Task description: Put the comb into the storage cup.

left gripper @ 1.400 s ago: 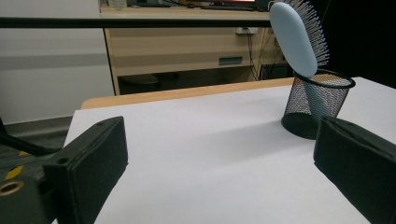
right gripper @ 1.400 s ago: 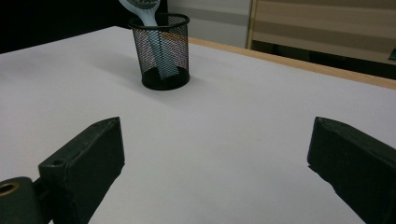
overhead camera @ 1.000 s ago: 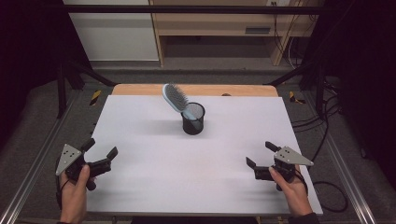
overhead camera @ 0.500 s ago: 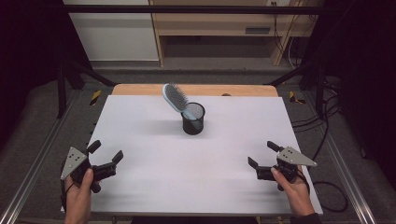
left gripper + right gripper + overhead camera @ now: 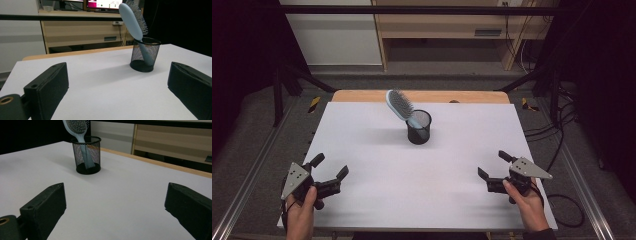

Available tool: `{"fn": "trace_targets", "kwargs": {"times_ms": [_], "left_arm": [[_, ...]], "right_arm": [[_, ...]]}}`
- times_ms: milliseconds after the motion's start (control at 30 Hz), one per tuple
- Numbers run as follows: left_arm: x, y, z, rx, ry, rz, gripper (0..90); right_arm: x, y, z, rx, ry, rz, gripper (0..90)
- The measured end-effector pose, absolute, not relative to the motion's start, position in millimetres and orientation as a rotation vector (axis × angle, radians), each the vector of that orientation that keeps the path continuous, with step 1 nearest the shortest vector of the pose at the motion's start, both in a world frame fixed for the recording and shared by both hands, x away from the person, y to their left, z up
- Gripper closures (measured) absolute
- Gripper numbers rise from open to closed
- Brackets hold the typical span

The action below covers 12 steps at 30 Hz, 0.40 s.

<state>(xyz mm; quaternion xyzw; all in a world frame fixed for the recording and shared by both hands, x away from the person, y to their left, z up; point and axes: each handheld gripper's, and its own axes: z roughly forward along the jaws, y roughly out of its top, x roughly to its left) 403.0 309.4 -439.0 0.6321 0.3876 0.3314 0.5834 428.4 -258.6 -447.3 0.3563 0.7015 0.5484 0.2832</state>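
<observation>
Blue brush (image 5: pixel 401 105) is standing handle-down in a black mesh cup (image 5: pixel 419 127), its bristled head leaning toward the upper left of the high view. The cup is sitting on the white table (image 5: pixel 422 170), just above the frame's centre. I am holding my left gripper (image 5: pixel 331 171) at the lower left, jaws spread wide and empty. My right gripper (image 5: pixel 493 165) is hovering at the lower right, jaws likewise apart, gripping nothing.
</observation>
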Motion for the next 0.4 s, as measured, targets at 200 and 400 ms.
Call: {"fn": "trace_targets", "kwargs": {"times_ms": [200, 400], "left_arm": [[396, 305, -437, 1.451, 0.871, 0.773, 3.2], [394, 299, -438, 1.486, 0.852, 0.781, 3.1]], "right_arm": [[428, -257, -447, 0.935, 1.871, 1.465, 3.8], [427, -257, -447, 0.930, 1.863, 1.466, 3.8]]}}
